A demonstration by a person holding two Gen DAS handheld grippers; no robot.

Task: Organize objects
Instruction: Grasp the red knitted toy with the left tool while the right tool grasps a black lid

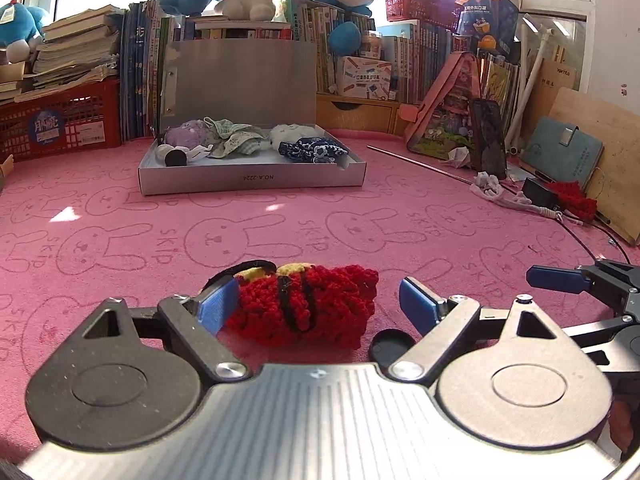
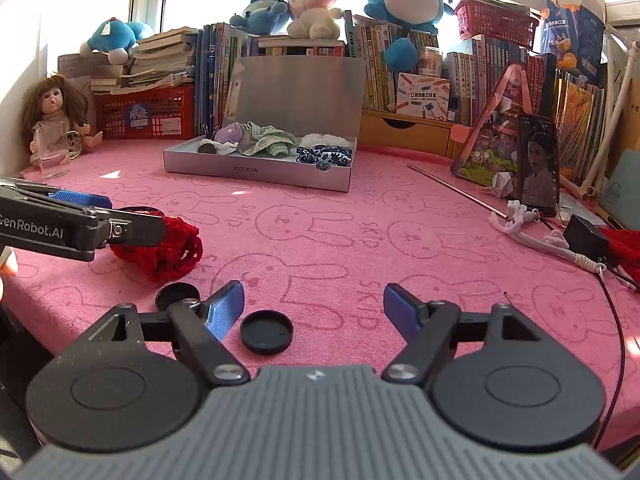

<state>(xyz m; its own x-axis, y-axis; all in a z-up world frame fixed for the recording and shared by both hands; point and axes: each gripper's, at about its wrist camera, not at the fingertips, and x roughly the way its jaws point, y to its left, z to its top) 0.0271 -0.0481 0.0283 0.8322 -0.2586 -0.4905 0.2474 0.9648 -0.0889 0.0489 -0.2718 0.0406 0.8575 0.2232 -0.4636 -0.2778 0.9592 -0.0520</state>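
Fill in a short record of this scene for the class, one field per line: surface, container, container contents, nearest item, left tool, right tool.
surface: pink rabbit-print cloth
container: open grey box, lid upright
container contents: small doll clothes, blue patterned fabric piece
nearest item: red crocheted piece lying on the cloth
left tool: left tool open around the crocheted piece
right tool: right tool open, holding nothing; black round cap lies by its left finger

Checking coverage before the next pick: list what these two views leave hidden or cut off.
- Red crochet piece: near end hidden behind the left gripper in the left wrist view; the right wrist view has the gripper's arm across it.
- Grey box: contents overlap, the lower ones hidden.
- Second black cap: partly hidden by the right gripper.
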